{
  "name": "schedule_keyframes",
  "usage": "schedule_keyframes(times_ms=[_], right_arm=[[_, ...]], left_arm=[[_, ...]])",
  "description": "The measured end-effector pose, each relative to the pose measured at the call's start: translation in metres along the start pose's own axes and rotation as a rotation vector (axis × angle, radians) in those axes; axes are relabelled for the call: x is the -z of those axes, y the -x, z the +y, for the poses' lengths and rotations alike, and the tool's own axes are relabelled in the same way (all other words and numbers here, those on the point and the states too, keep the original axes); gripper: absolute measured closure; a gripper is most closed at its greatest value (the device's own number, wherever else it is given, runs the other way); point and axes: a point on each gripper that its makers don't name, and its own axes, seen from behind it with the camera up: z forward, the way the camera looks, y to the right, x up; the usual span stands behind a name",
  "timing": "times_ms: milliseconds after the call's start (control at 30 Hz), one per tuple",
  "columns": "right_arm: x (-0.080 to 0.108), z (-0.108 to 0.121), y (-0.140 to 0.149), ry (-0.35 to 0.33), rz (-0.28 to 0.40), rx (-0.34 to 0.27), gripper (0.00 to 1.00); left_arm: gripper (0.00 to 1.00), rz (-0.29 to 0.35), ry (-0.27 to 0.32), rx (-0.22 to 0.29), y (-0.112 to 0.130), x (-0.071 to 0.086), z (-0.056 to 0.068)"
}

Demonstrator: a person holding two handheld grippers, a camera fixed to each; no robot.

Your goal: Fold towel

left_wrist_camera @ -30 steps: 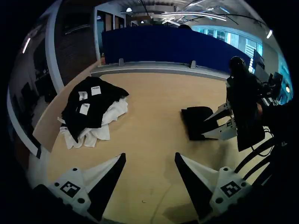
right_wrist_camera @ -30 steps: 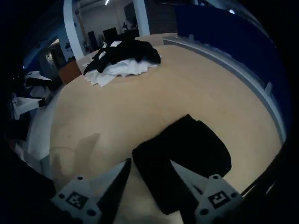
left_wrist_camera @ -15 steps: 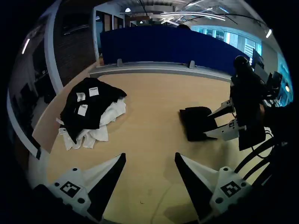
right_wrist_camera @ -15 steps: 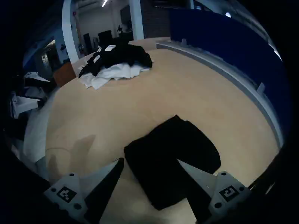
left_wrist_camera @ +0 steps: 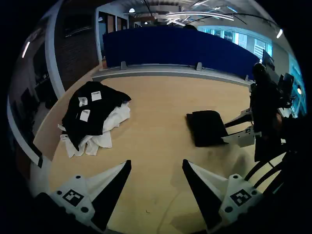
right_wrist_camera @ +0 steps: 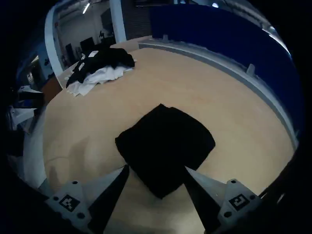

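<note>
Black folded towel (right_wrist_camera: 165,146) on wooden table (right_wrist_camera: 234,117), right gripper (right_wrist_camera: 156,167) at its edge, fingers (right_wrist_camera: 113,187) spread, left gripper (left_wrist_camera: 156,162) likewise.

Open tabletop (left_wrist_camera: 156,117) lies between the laundry pile (left_wrist_camera: 91,113) and folded towel (left_wrist_camera: 205,128).

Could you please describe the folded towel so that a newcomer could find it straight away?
Start from the large light wooden table with the blue partition along its far edge. The towel lies alone on the bare wood just ahead of the right gripper. Unlike the heaped pile of black and white cloths farther off, it is one flat, all-black folded rectangle.
</note>
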Motion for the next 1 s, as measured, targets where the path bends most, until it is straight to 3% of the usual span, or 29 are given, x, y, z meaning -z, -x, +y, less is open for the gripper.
schedule_keyframes(times_ms=[200,500,633,800,1000], right_arm=[[0.007,0.007,0.024,0.04,-0.032,-0.033,0.0],[0.008,0.006,0.037,0.047,-0.051,-0.05,0.01],[0.008,0.005,0.043,0.049,-0.064,-0.053,0.15],[0.006,0.002,0.051,0.04,-0.072,-0.06,0.23],[0.005,0.0,0.054,0.032,-0.076,-0.072,0.41]], left_arm=[[0.03,0.001,0.004,0.0,-0.001,-0.002,0.0],[0.03,0.002,0.01,-0.005,-0.002,-0.002,0.002],[0.03,0.003,0.012,-0.002,-0.003,-0.001,0.003],[0.03,0.005,0.013,-0.001,-0.004,-0.001,0.003],[0.02,0.006,0.011,0.0,-0.003,0.0,0.002]])
